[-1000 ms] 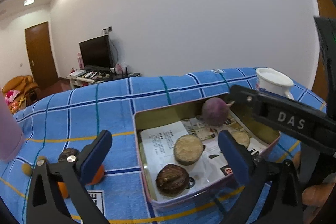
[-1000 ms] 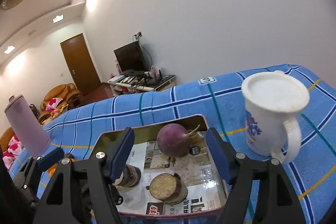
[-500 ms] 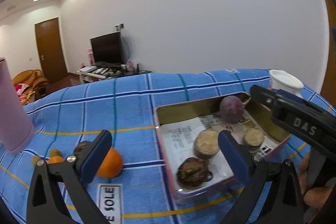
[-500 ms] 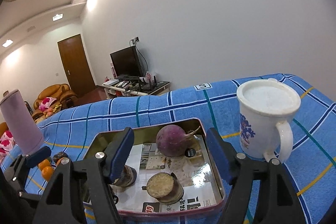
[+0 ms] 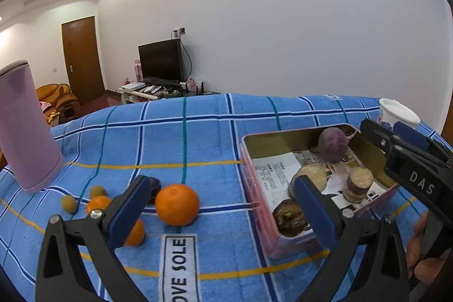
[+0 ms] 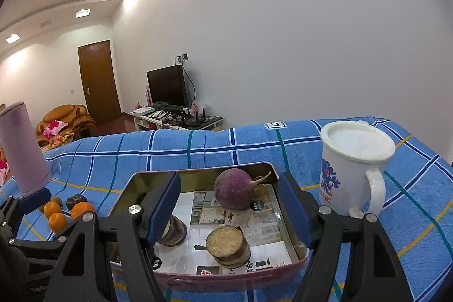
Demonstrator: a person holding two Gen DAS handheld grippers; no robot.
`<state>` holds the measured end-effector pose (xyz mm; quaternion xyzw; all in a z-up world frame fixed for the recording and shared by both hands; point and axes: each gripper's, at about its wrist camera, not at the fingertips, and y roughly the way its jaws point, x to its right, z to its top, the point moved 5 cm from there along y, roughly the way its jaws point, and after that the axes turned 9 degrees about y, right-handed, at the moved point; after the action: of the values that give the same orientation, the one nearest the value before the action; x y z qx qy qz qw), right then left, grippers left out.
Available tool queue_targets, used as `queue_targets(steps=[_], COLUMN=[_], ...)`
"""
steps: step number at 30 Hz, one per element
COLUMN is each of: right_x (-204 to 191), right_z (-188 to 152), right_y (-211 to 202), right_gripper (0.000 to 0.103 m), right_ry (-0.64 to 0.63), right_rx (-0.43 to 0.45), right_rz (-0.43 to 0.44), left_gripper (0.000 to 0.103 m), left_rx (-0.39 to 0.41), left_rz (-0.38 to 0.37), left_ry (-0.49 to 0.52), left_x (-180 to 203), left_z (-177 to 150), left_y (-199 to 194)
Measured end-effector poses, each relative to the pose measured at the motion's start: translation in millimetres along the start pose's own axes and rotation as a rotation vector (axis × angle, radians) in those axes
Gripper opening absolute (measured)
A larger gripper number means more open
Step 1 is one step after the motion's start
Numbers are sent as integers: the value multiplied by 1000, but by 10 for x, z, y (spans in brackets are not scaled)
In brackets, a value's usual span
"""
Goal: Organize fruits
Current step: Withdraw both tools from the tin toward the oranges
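Note:
On the blue checked cloth, three oranges [image 5: 177, 204] [image 5: 97, 203] [image 5: 136, 234] lie with a dark fruit [image 5: 154, 187] and two small yellow-green fruits [image 5: 68, 204]. My left gripper [image 5: 223, 205] hovers open above them, nothing between its pads; the biggest orange sits on the cloth beyond the gap. To their right stands a pink tin [image 5: 291, 242] lined with newspaper. It holds a purple round root [image 6: 233, 193], cut brown-skinned pieces [image 6: 228, 245] and a dark wrinkled lump [image 5: 288, 217]. My right gripper [image 6: 229, 208] hangs open over the tin's near edge, holding nothing.
A tall pink tumbler [image 5: 25, 129] stands at the cloth's left. A white lidded mug [image 6: 351, 166] stands right of the tin. A white label [image 5: 178, 265] is sewn to the cloth near me. A hand [image 5: 421, 245] shows at the lower right. A TV and a door are far behind.
The left gripper has swung left, so the oranges have come into its view and the tin has slid to the right. The right gripper drifted slightly over the tin. Both jaws kept their width.

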<state>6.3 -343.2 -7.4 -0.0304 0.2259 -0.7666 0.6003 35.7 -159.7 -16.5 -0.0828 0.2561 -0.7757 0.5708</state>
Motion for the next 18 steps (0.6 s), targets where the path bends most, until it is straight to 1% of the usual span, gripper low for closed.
queue_targets(steps=[10, 18], right_x=[-69, -242], right_z=[-40, -124], right_y=[-133, -155], right_gripper=[73, 73], right_ry=[-10, -7], right_rx=[24, -15], right_rz=[-41, -31], left_gripper=[103, 103], left_rx=[-29, -53], left_rz=[17, 18], left_ry=[-22, -32], left_x=[-261, -403], left_z=[-135, -215], left_y=[-72, -87])
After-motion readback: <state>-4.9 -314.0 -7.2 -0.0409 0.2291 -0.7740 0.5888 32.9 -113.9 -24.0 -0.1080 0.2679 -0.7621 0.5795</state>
